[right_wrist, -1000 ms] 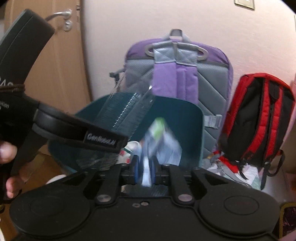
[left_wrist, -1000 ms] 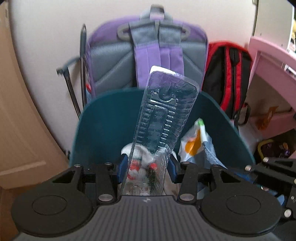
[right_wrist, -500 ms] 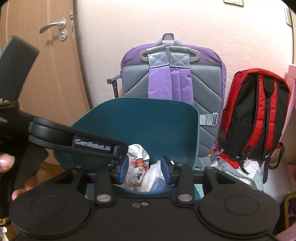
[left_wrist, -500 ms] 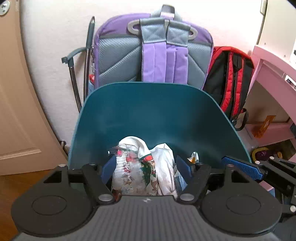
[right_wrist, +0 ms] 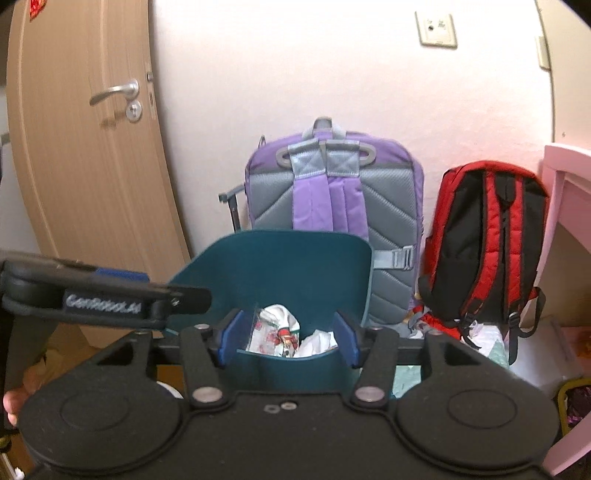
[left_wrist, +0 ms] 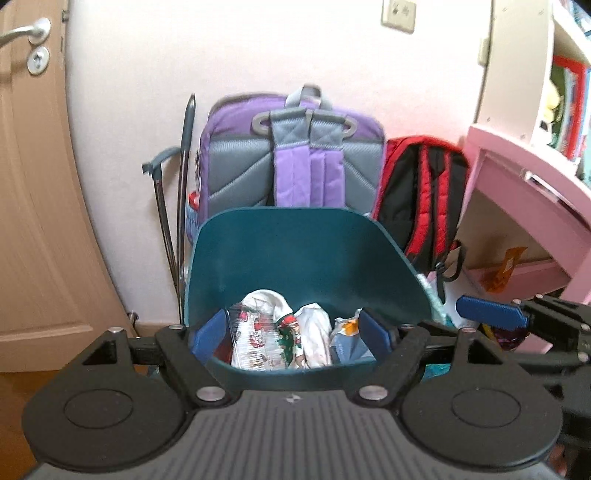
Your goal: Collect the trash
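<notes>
Leaning on wall, two backpacks [right_wrist: 334, 206], one teal bin [left_wrist: 295, 243], two grippers [left_wrist: 295, 332]

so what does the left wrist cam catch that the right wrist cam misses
Only the left wrist view shows the shelf of books above the pink desk, the orange wrapper under it, and the orange-and-grey packet inside the bin. Only the right wrist view shows a bare hand at the lower left and a red sticker at the door's top. Both show the teal bin with crumpled trash, the purple backpack, the red backpack, the door handle, and both grippers open over the bin, nothing between their jaws, which have just been opening.
</notes>
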Motion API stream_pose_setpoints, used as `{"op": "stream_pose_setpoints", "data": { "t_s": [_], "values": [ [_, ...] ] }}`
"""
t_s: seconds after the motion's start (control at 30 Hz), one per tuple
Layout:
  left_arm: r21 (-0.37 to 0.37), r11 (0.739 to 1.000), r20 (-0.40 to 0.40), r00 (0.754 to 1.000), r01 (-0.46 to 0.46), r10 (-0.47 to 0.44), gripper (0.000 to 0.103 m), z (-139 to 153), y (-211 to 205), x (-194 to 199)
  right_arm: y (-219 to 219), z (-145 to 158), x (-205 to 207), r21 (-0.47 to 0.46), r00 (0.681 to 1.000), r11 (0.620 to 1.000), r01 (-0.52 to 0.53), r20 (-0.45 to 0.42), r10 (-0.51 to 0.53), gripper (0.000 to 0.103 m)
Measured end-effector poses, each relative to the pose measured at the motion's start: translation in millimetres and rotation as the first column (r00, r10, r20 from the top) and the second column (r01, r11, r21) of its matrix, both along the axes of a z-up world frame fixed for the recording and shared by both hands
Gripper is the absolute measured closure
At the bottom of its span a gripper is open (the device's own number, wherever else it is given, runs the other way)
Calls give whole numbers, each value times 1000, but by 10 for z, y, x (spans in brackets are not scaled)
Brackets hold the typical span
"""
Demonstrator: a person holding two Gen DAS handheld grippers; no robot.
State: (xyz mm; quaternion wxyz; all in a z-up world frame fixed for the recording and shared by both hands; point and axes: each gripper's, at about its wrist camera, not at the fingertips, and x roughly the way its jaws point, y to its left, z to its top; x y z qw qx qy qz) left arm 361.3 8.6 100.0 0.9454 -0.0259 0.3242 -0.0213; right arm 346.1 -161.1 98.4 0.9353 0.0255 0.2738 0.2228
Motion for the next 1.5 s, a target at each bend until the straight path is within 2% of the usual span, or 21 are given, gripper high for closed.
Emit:
{"op": "stream_pose_setpoints", "data": {
  "t_s": [0.07,0.3,0.47,1.0,1.5],
  "values": [
    [-4,1000,19,1000,3,-3,20,35,-4,-126,-41,48,-81,10,1000,1000,-2,19,2,49],
    [-6,1000,86,996,-2,3,18,125,-36,-579,-135,208,-390,32,996,999,-4,86,1,48],
    [-31,999,134,991,-19,23,3,168,-20,-862,-171,277,-580,49,995,999,-12,102,6,48],
    [0,1000,205,979,-16,16,3,309,-53,-1464,-121,402,-1044,64,990,997,-51,135,42,48],
    [19,999,249,968,-38,32,3,356,-133,-1710,-164,453,-1212,80,985,995,-60,164,46,48]
  ]
}}
